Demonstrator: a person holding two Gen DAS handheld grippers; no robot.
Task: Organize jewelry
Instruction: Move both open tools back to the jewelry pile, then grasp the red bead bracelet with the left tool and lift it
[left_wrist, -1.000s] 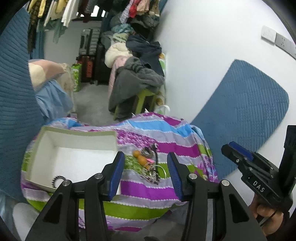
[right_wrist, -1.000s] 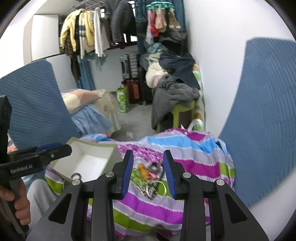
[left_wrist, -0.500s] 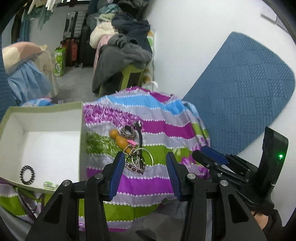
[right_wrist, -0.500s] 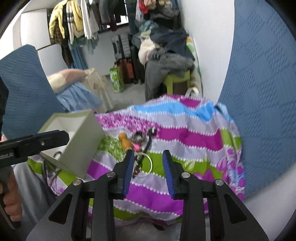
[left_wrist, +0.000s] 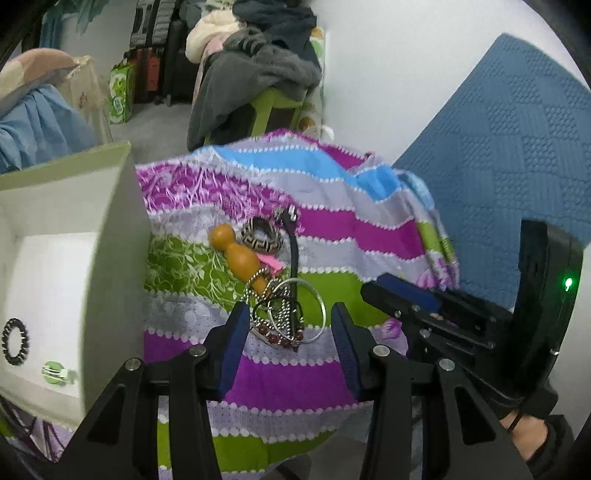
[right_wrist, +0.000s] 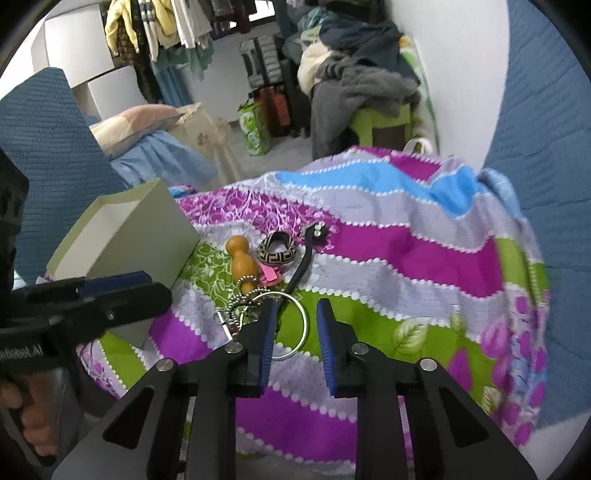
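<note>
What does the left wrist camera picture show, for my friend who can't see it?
The open left gripper reaches toward a tangled jewelry pile with a silver bangle on a striped cloth. Beside it, a white box holds a black beaded bracelet. The right gripper waits alongside.

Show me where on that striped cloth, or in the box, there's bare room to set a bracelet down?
The box floor is mostly bare; only a dark beaded bracelet and a small green piece lie near its front. The striped cloth is free right of the silver bangle. It is crowded from the gourd charm to the bangle.
</note>
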